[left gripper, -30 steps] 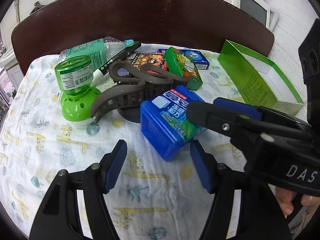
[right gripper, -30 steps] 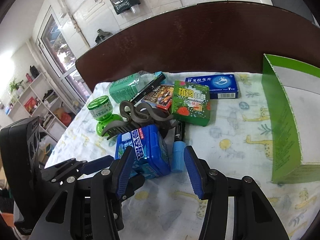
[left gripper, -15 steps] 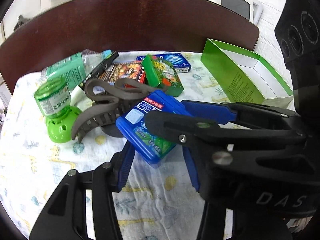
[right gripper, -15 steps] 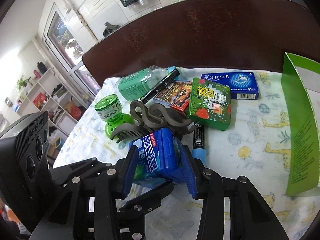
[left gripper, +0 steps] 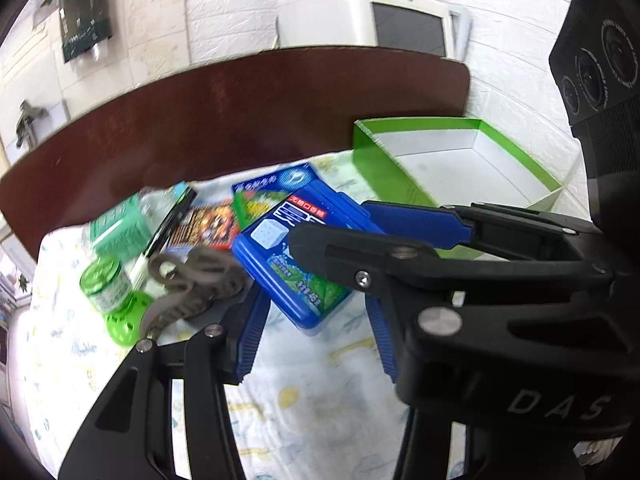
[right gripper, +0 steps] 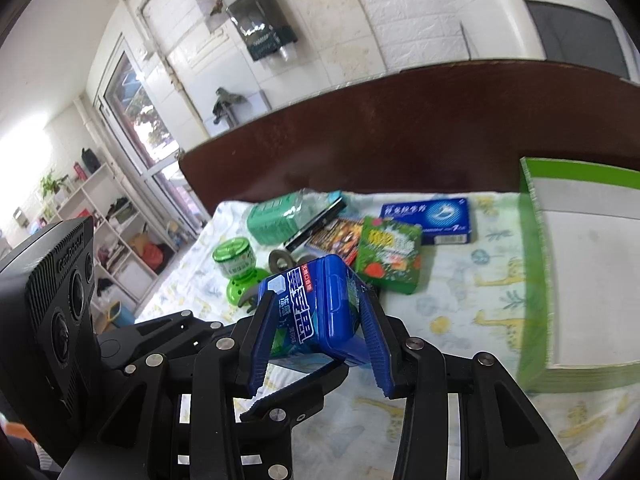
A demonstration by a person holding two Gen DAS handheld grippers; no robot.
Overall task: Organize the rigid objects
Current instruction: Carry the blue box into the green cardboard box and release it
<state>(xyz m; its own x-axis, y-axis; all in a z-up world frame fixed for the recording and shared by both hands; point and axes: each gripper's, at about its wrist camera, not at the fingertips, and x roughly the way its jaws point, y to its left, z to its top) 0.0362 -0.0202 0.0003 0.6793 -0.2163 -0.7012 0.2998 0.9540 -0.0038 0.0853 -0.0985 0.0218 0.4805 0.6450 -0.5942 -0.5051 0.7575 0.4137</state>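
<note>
I'm lifting the blue rectangular plastic case [right gripper: 316, 312] off the giraffe-print cloth [right gripper: 460, 312], both the right gripper [right gripper: 316, 344] and left gripper [left gripper: 316, 336] pinching it (awkward double grip). Next I'm guessing it goes over into the open green cardboard box [left gripper: 460, 160].

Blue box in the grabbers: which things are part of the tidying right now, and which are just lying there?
In the job now: blue box; left gripper and right gripper, whose jaws have just closed on it; open green box.
Just lying on the cloth: hair claw, green bottle, green packet, blue tablet box, black pen, card pack.
</note>
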